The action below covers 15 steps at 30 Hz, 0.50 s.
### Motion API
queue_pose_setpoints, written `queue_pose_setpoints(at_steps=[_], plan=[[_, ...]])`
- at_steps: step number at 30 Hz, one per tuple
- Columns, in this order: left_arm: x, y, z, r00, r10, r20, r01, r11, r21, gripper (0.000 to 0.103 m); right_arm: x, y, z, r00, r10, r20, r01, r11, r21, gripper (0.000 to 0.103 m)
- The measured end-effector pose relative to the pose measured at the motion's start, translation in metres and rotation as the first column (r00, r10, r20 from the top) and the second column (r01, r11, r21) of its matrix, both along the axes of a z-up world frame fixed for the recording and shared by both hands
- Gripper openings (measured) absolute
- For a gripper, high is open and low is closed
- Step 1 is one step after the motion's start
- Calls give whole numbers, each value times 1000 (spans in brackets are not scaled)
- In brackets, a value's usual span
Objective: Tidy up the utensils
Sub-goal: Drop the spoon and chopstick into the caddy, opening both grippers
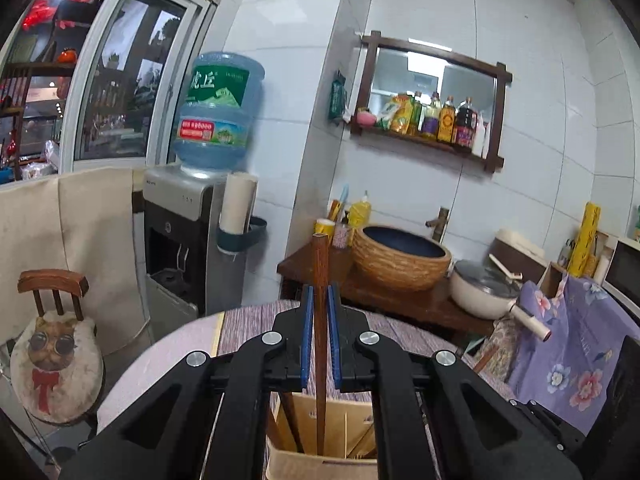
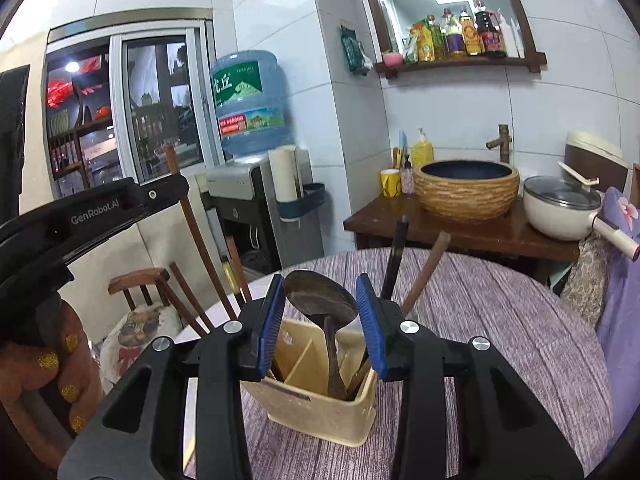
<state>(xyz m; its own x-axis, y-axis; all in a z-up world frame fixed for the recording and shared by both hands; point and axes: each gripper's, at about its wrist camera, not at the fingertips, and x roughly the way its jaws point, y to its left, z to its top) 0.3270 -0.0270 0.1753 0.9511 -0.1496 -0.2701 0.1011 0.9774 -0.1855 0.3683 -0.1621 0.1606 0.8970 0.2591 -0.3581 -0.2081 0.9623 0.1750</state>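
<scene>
My left gripper [image 1: 319, 300] stands over the beige utensil holder [image 1: 316, 460]. A brown wooden chopstick [image 1: 320, 320] runs upright between its blue pads, its lower end inside the holder. The pads stand slightly apart from the stick. In the right wrist view the left gripper's body [image 2: 100, 208] is at the left with chopsticks [image 2: 196, 236] below it. My right gripper [image 2: 320, 316] is open just above the holder [image 2: 320, 404]. A dark wooden spoon [image 2: 324, 300] stands in the holder between its pads, not gripped. More chopsticks [image 2: 424, 276] lean in the holder.
The holder stands on a round table with a purple striped cloth [image 2: 500, 340]. Behind are a water dispenser [image 2: 256, 184], a wooden counter with a woven basin [image 2: 466, 188] and a white pot [image 2: 560, 208]. A chair with a cat cushion [image 1: 56, 356] is at the left.
</scene>
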Motion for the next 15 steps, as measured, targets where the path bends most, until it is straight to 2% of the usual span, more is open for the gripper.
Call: queue_pose_setpoints(at_steps=[11, 15], plan=[[7, -4, -52, 995, -35, -97, 41, 997, 63, 8, 2, 12, -57, 999, 7, -52, -10, 998, -61, 37], [6, -5, -61, 993, -38, -112, 47, 995, 86, 7, -2, 14, -62, 999, -1, -35, -2, 996, -91, 38]])
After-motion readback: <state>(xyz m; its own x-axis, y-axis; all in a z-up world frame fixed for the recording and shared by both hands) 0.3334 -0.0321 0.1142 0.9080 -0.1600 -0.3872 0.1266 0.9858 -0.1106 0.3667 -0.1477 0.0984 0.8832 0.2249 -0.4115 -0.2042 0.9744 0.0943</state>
